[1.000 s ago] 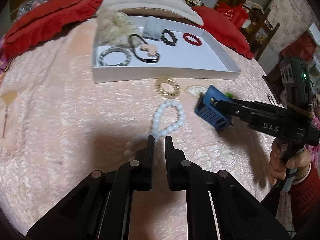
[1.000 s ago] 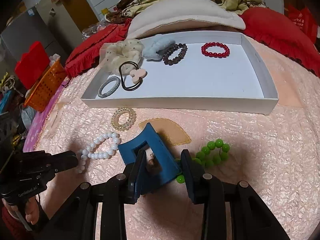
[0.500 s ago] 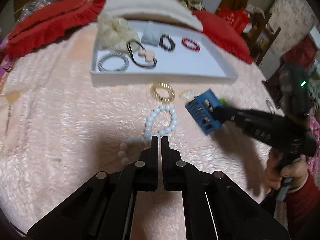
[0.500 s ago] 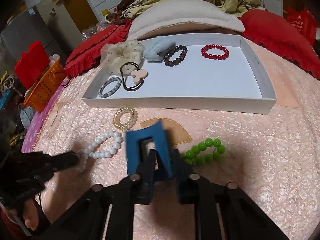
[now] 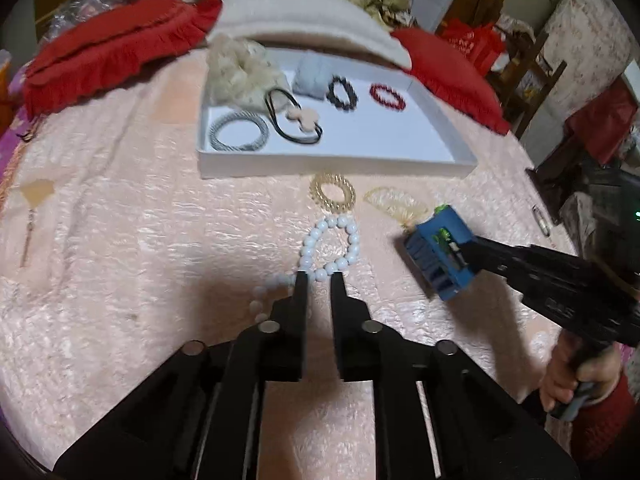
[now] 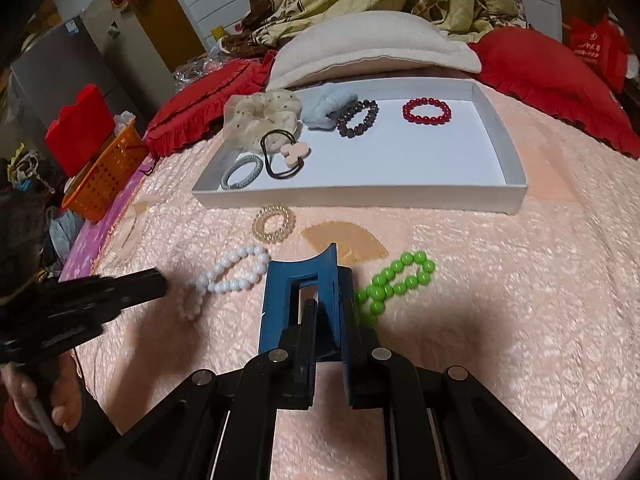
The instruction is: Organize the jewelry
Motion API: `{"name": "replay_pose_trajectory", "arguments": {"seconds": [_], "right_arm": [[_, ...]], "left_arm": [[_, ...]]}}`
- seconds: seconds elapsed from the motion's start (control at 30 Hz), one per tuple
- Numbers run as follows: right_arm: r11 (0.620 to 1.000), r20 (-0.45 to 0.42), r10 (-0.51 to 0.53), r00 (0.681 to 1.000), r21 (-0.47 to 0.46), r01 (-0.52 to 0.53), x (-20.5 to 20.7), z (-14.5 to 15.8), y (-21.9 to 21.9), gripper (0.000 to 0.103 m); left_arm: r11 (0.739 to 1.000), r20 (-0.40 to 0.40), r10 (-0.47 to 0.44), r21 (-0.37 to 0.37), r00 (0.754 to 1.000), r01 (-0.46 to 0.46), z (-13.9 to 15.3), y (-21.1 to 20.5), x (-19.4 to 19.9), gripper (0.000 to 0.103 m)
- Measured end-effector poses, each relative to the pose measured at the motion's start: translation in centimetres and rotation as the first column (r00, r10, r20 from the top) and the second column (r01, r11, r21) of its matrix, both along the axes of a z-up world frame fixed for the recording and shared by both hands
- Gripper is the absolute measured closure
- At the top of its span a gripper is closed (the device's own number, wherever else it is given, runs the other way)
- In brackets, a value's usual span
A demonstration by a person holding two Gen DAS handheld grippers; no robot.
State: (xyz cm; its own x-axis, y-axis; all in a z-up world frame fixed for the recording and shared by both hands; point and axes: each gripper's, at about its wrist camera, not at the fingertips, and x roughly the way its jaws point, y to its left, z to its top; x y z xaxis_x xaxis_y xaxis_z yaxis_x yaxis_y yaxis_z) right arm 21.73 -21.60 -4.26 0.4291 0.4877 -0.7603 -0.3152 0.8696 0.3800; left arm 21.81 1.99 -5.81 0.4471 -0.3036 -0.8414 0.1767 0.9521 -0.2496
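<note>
A white bead bracelet (image 5: 332, 248) lies on the pink bedspread, also seen in the right wrist view (image 6: 232, 274). My left gripper (image 5: 320, 278) is slightly open, its tips at the bracelet's near end, one bead between them. My right gripper (image 6: 330, 308) is shut on a blue hair claw clip (image 6: 300, 300), held above the bedspread; the clip also shows in the left wrist view (image 5: 440, 256). A green bead bracelet (image 6: 396, 280) and a gold coil hair tie (image 6: 274, 224) lie loose in front of the white tray (image 6: 360, 196).
The tray holds a red bracelet (image 6: 426, 111), a dark bracelet (image 6: 357, 119), scrunchies, a grey hair tie (image 6: 242, 172) and a black tie with a pink bow (image 6: 286, 154). Red cushions and a cream pillow (image 6: 372, 46) lie behind it. An orange basket (image 6: 106, 172) stands at the left.
My left gripper closed nearly shut, then opened a little as it moved up to the white bracelet. My right gripper closed tighter on the blue clip and lifted it.
</note>
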Motion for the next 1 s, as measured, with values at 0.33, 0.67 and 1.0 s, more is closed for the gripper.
{"name": "replay_pose_trajectory", "arguments": {"seconds": [0.33, 0.67, 1.0], "right_arm": [[1.000, -0.029, 0.001, 1.000, 0.005, -0.001, -0.4, -1.2, -0.5, 0.093], [1.000, -0.041, -0.007, 0.999, -0.008, 0.006, 0.5, -1.8, 0.3, 0.087], [1.000, -0.025, -0.015, 1.000, 0.018, 0.015, 0.0, -1.0, 0.2, 0.090]], "left_arm": [[0.990, -0.066, -0.037, 0.133, 0.997, 0.045, -3.3, -3.1, 4.1, 0.091], [0.999, -0.019, 0.008, 0.034, 1.000, -0.008, -0.4, -0.5, 1.8, 0.095], [0.999, 0.119, -0.011, -0.047, 0.993, 0.016, 7.4, -0.1, -1.2, 0.095]]}}
